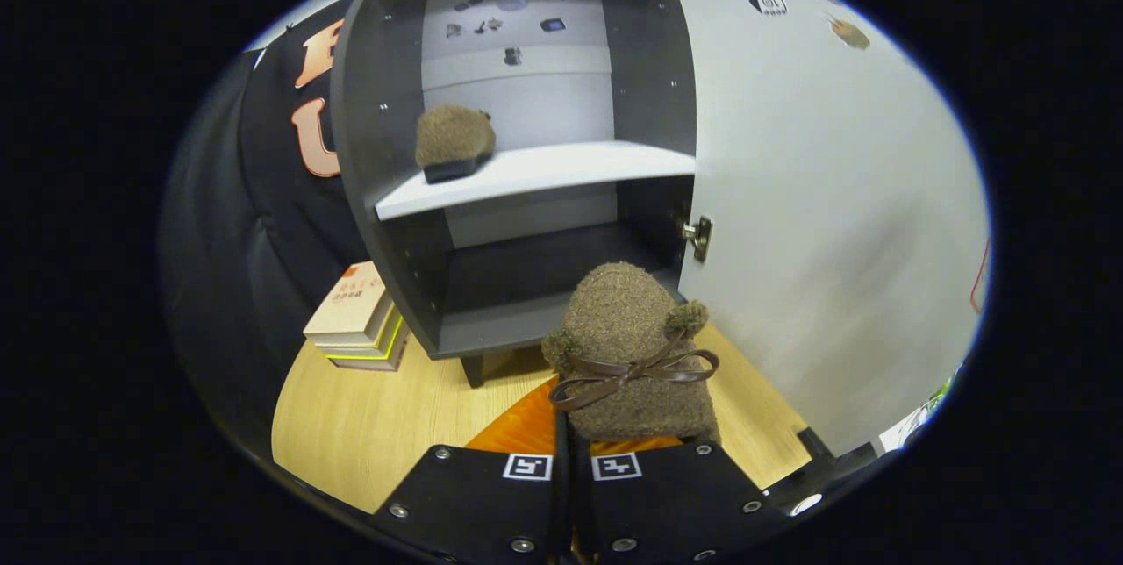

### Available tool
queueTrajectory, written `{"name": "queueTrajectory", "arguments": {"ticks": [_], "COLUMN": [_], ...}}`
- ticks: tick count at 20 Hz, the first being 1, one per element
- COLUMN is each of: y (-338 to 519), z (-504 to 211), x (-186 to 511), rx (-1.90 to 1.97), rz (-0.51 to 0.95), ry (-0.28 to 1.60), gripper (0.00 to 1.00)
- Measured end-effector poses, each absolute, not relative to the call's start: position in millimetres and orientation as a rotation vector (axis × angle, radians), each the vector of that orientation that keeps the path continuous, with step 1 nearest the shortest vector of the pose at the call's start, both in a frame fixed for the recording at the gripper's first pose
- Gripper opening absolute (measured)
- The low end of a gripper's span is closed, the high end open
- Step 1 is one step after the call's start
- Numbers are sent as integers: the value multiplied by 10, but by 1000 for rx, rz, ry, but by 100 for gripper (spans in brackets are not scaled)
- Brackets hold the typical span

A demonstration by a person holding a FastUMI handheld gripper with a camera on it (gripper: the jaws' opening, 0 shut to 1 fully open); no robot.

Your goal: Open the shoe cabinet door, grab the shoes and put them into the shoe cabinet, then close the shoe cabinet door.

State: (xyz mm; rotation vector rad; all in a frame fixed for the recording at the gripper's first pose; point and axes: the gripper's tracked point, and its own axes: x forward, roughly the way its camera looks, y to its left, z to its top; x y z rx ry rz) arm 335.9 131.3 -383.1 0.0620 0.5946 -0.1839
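My gripper (567, 453) is shut on a brown fuzzy shoe (627, 328) with a brown ribbon bow, its two fingers pinching the near rim. The shoe points toward the lower compartment of the dark grey shoe cabinet (386, 109), just in front of the bottom board. The cabinet door (825, 196) stands swung wide open to the right, its hinge (699, 236) showing at the inner edge. A second brown fuzzy shoe (452, 142) rests on the left part of the white middle shelf (561, 168).
A stack of books (358, 318) lies on the wooden tabletop (368, 425) left of the cabinet, close to its side wall. An orange mat (518, 429) lies under the held shoe. The open door walls off the right side.
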Motion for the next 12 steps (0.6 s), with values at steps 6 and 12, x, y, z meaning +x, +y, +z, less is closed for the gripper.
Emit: {"name": "queueTrajectory", "arguments": {"ticks": [6,12], "y": [1248,1075], "z": [-3038,-2712], "x": [3769,4551], "rx": [68,38], "rz": [-177,-150], "ry": [476,433], "gripper": [2,2]}}
